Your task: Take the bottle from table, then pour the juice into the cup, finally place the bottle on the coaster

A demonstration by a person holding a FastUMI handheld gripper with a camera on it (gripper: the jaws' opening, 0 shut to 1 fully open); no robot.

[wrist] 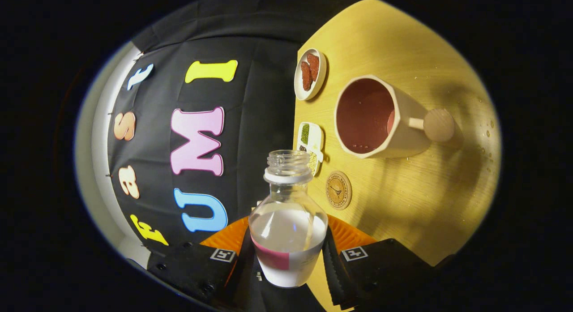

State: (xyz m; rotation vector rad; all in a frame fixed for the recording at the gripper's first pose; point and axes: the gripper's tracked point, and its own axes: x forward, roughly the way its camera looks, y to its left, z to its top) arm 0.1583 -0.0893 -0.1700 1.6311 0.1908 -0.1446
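Observation:
My gripper (288,254) is shut on a clear plastic bottle (288,222) with no cap and a white and pink label; both fingers press its sides. The view is rolled sideways, so the wooden table (416,204) stands like a wall beside the bottle. Clear liquid shows in the bottle's lower half. Beyond the bottle's mouth a white cup (380,117) with a pink inside and a round wooden-knobbed handle rests on the table. A round wooden coaster (338,190) lies just beside the bottle's neck, between the bottle and the cup.
A small white dish with red-brown pieces (310,73) sits at the table's far edge. A white divided tray with green and seed-like fillings (310,146) lies near the coaster. Droplets speckle the table past the cup's handle.

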